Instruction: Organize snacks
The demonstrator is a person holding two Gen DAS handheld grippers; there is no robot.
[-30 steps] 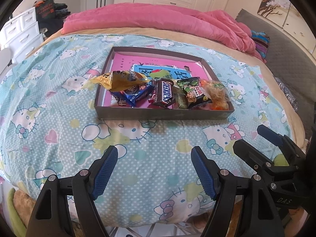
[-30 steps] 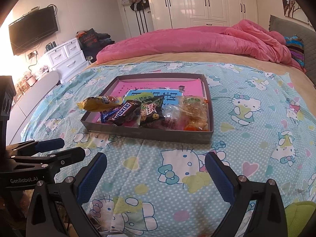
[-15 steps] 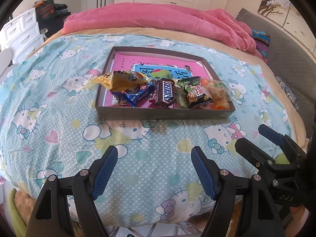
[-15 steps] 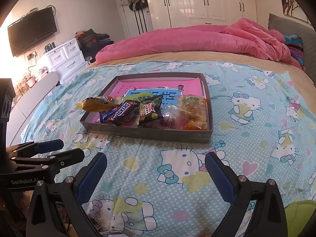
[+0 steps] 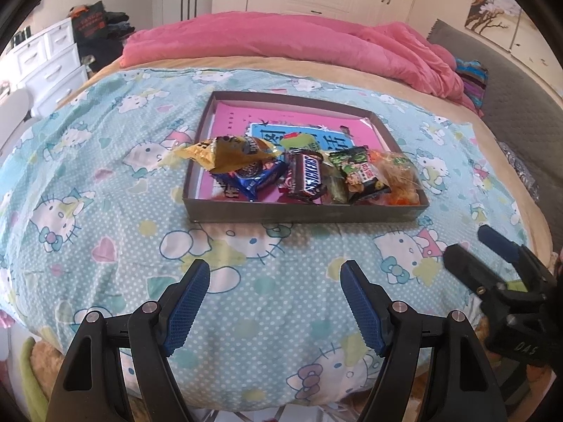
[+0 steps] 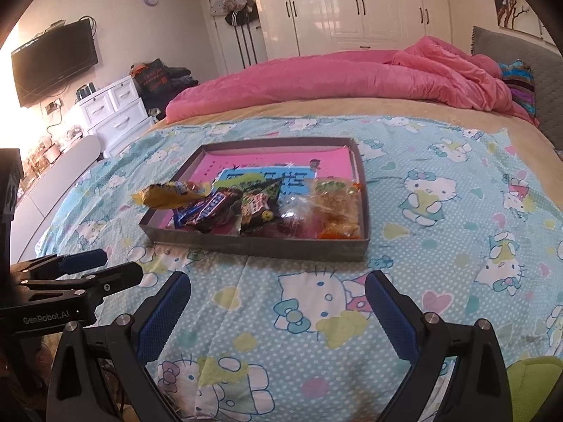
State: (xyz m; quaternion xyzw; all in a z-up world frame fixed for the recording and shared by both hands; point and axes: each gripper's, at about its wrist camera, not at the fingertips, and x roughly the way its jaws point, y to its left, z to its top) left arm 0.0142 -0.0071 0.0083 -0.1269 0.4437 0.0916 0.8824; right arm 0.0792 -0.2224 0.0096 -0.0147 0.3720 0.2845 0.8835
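Snacks in crinkly wrappers crowd the near edge of a shallow rectangular grey cardboard tray on a soft cat-print bedsheet: a yellow bag, blue cookie pack, glossy brown chocolate bar and clear candy bag. The left gripper and right gripper, with ridged blue pads, hover near the tray, both spread wide and holding nothing.
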